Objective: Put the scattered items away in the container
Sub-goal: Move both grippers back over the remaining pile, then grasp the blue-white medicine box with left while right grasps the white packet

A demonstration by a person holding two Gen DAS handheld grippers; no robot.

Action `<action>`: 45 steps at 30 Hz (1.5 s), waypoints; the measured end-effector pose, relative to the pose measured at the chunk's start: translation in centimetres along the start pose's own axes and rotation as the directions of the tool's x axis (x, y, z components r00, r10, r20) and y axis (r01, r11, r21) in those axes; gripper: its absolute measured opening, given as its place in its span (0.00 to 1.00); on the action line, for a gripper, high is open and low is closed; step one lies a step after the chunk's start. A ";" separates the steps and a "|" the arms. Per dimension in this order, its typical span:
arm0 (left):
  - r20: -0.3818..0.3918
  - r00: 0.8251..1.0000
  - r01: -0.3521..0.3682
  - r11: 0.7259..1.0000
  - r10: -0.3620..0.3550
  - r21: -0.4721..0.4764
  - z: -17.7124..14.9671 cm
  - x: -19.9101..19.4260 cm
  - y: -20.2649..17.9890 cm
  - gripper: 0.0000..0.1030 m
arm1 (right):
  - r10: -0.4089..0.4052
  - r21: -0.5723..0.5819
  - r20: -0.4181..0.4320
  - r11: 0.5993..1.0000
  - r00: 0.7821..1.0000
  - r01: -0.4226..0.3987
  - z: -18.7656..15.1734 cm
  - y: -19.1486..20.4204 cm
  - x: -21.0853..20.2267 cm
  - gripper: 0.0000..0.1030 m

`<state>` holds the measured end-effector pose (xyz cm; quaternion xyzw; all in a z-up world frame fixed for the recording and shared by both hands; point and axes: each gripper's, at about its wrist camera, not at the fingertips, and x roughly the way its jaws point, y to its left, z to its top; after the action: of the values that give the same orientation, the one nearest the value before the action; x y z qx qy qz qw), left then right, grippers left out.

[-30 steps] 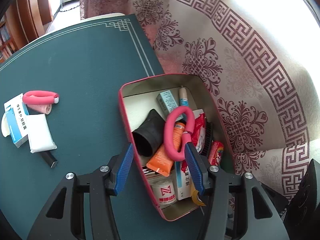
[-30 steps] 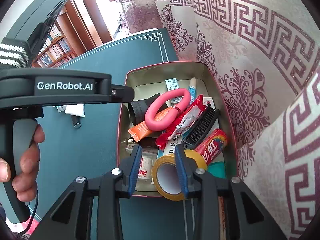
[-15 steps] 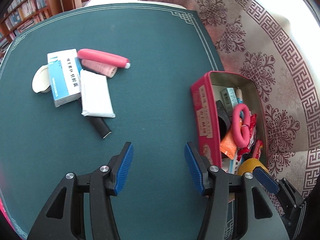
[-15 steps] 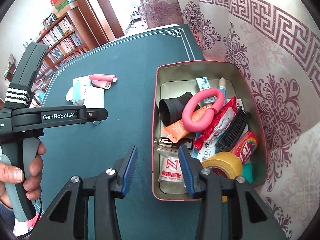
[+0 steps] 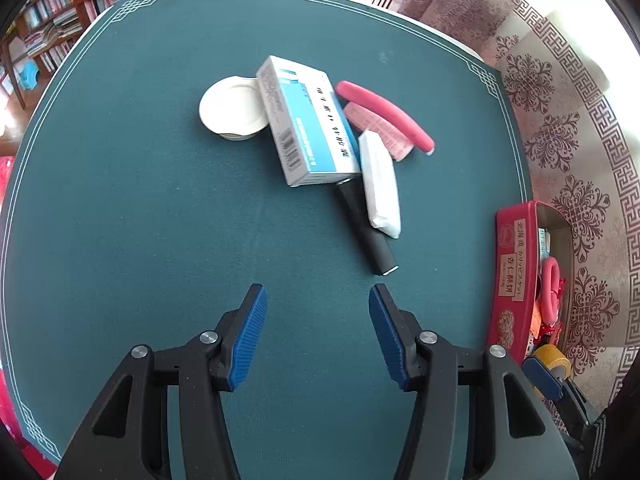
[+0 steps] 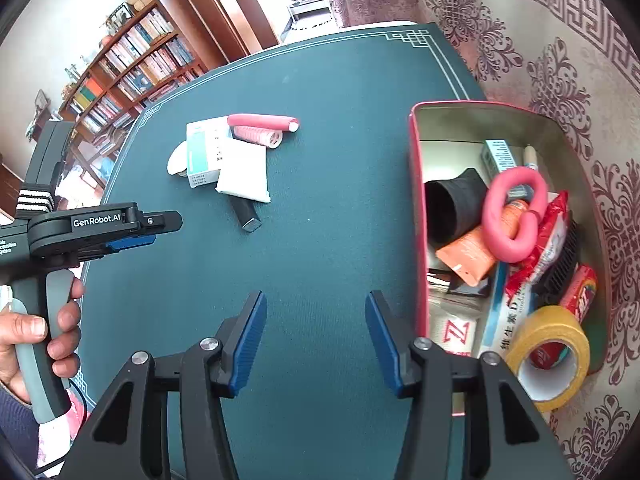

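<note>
Bookshelves (image 6: 132, 64) behind green table (image 5: 160, 220) (bright daylight).

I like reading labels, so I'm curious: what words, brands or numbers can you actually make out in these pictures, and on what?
"GenRobot.AI": on the black left gripper.
A large red "Z": on a white packet in the red tin.
Chinese characters: on the tin's red side, too blurred to read surely.
Barcode and dark print: on the blue-and-white box, too small to read.
Chinese print on the blue-edged box in the tin: not clear enough to quote.
</note>
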<state>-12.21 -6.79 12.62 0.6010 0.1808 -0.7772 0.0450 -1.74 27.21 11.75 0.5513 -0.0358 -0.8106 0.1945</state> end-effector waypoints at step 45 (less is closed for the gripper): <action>-0.007 0.972 0.230 0.965 -0.233 -0.122 11.1 7.0 0.3 0.31 | 0.010 0.021 -0.052 1.000 0.999 -0.008 8.2 5.1 8.5 0.66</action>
<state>-24.28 -9.76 8.22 0.5803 0.2969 -0.7582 -0.0118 -10.43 18.17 8.83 0.5739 -0.0418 -0.7947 0.1932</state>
